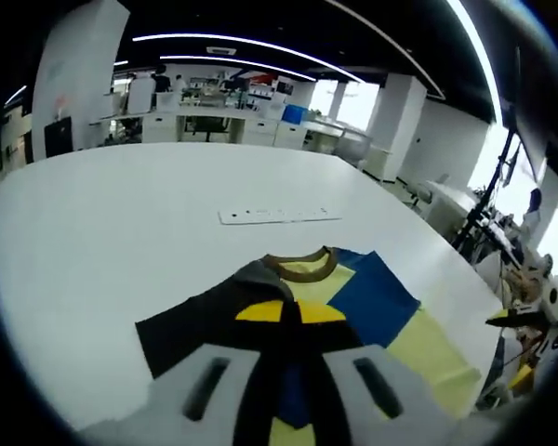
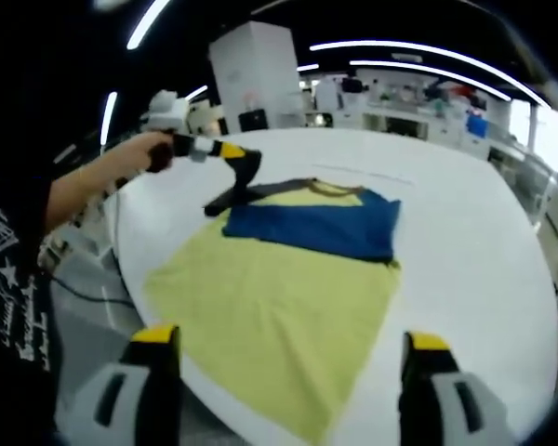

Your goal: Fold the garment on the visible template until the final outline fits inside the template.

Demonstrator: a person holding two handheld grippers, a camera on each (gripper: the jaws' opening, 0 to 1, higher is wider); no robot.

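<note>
The T-shirt [image 2: 288,279] lies flat on the round white surface [image 2: 474,251], yellow body toward the near edge, a blue sleeve [image 2: 316,228] folded across the chest and a black sleeve [image 1: 205,321] out at the collar end. No drawn template outline can be made out on the surface around the shirt.

The left claw [image 1: 293,372] is clenched on the black sleeve, just below the brown collar [image 1: 302,265]; in the right gripper view the same left claw [image 2: 246,172] pinches that sleeve at the shirt's far corner, a person's hand [image 2: 149,153] behind it. The right claw [image 2: 284,372] hangs released, jaws spread wide, above the shirt's hem and touching nothing.

Risks, as I judge them:
- The hem sits at the surface's near edge; a pull on the black sleeve away from the collar could drag the hem over the rim.
- Only one claw has cloth, so lifting the sleeve across may haul the whole shirt sideways and undo the blue fold.
- A thin pinch may slip mid-fold, leaving the sleeve crumpled.

A white strip [image 1: 279,216] lies beyond the collar; its marks are too small to read. No brand or writing on the shirt is legible.
</note>
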